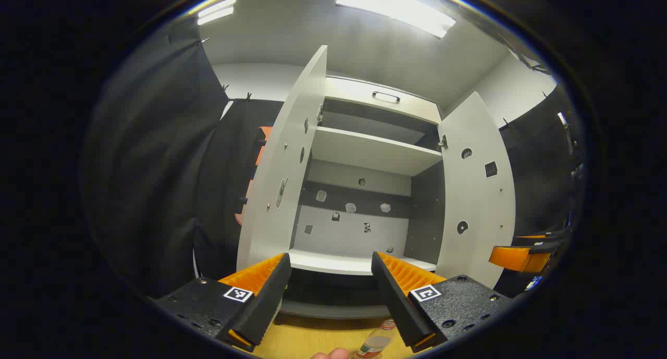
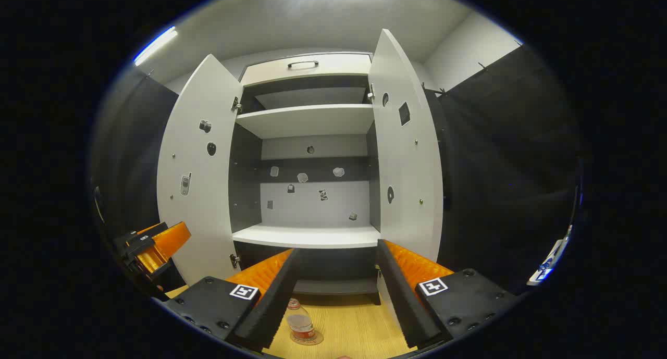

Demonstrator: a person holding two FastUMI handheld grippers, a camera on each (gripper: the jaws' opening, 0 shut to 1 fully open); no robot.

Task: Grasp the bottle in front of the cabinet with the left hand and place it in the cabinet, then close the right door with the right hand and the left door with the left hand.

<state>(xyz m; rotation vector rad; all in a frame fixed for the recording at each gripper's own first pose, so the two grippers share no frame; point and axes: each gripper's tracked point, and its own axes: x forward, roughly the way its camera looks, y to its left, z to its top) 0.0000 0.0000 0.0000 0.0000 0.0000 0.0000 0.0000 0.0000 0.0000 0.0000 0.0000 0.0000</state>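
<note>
Bottle (image 1: pixel 376 343) half cut off below open left tongs (image 1: pixel 331 275)

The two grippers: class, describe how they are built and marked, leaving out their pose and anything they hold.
Each gripper is a two-finger tool. The left gripper and the right gripper both have wedge-shaped fingers with ribbed inner faces, tapering forward. Each finger sits on a blocky, matte black textured mount with round screw holes. A small square black-and-white tag marks the top of every mount. No cables or sleeves are visible.

Both gripper views face the open cabinet (image 1: pixel 365 156) from nearby, side by side.
</note>
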